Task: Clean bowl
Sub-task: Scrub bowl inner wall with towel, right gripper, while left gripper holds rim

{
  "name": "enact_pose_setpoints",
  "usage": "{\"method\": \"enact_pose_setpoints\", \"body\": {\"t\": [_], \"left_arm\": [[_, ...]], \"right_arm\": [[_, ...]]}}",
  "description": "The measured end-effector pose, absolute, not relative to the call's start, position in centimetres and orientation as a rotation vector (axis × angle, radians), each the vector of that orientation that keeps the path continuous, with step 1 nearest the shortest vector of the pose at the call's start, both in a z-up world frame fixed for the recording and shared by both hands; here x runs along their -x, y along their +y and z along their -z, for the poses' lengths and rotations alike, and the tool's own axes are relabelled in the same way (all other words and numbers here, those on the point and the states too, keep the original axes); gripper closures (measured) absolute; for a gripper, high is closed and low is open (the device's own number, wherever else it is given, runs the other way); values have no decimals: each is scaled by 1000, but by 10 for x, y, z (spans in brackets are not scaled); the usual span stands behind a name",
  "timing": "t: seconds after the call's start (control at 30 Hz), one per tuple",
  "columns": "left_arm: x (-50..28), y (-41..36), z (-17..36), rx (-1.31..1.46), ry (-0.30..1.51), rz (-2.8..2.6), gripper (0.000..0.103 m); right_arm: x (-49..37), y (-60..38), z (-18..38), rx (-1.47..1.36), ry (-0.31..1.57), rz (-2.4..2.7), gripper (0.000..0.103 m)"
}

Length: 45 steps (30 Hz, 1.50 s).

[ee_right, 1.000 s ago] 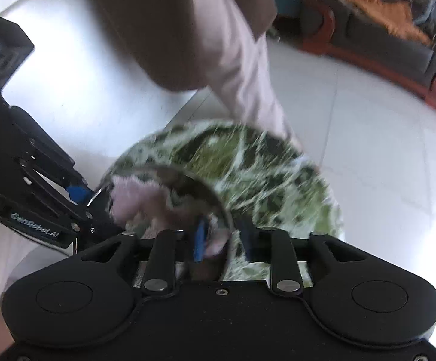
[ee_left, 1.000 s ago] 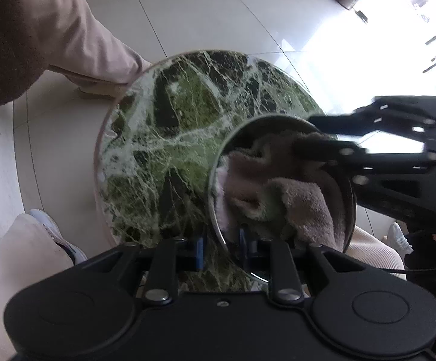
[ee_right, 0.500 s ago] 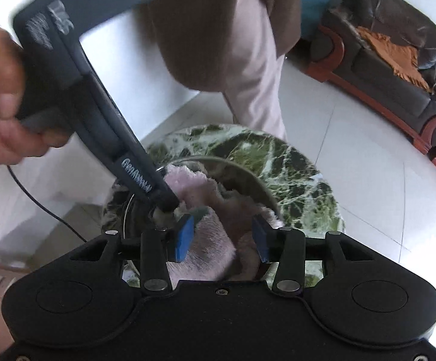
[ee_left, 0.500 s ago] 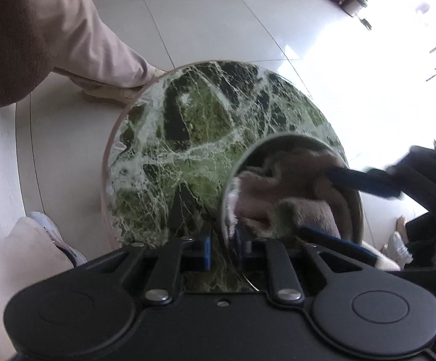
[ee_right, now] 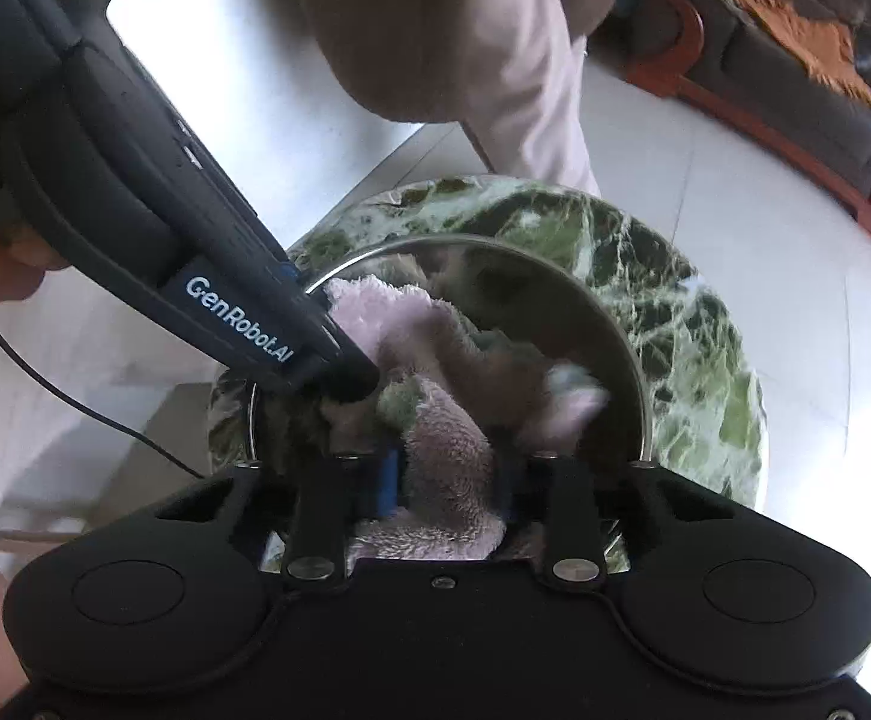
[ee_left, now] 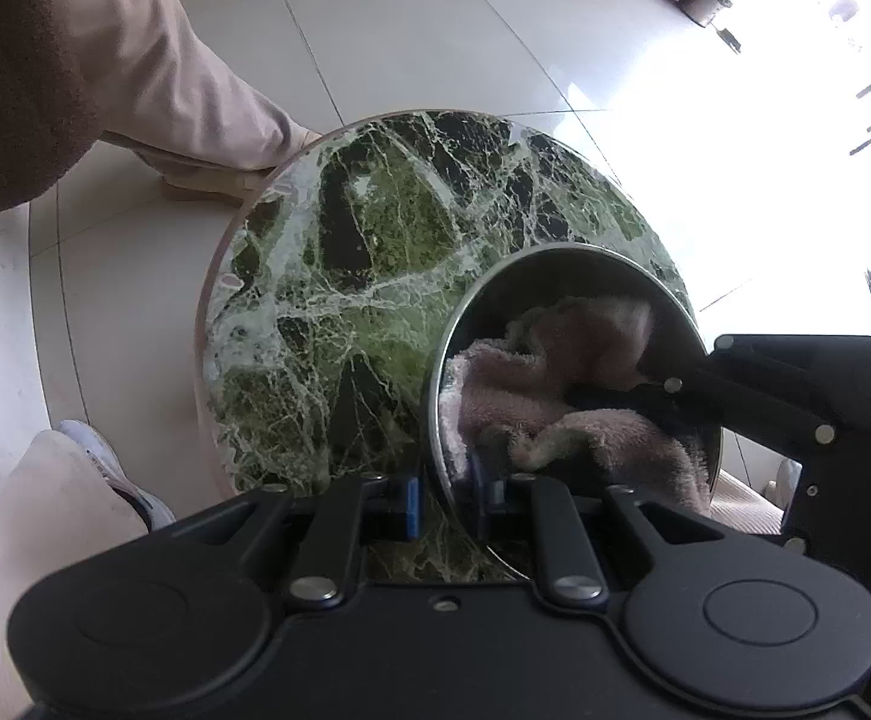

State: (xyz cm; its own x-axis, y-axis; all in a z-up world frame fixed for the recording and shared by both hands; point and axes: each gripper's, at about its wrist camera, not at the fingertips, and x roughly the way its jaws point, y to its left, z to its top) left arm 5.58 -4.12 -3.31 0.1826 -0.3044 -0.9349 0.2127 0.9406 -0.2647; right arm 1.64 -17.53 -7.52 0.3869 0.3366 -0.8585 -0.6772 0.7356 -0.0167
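Both grippers are matte black with blue pads (ee_left: 412,509), silver screws and round caps; the left gripper (ee_right: 339,354) bears white "GenRobot.AI" lettering and a thin black cable (ee_right: 75,405).

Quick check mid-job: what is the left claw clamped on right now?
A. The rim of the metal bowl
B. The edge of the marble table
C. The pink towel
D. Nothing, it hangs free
A: in the left wrist view the left claw has one pad on each side of the metal bowl rim, pinching the wall, while the pink towel lies inside the bowl.
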Motion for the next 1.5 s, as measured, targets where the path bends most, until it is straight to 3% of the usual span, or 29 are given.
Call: {"method": "enact_pose_setpoints", "body": {"t": [0.27, 0.57, 0.77, 1.03, 1.23, 1.5], "left_arm": [[-57, -44, 32, 51, 1346, 376, 87], [-58, -46, 34, 71, 1349, 370, 87], [-60, -47, 33, 58, 1355, 376, 87], [-64, -45, 35, 91, 1358, 371, 87], [-64, -45, 35, 78, 1361, 373, 87], [-66, -45, 35, 91, 1352, 370, 87]], "right_arm": [[-30, -176, 56, 441, 904, -649, 84], [-14, -171, 77, 460, 1004, -710, 84], [-25, -165, 72, 551, 894, -665, 85], [-14, -172, 78, 472, 1016, -733, 82], [-28, -166, 65, 548, 916, -705, 84], [-24, -183, 70, 449, 1099, -740, 81]]}}
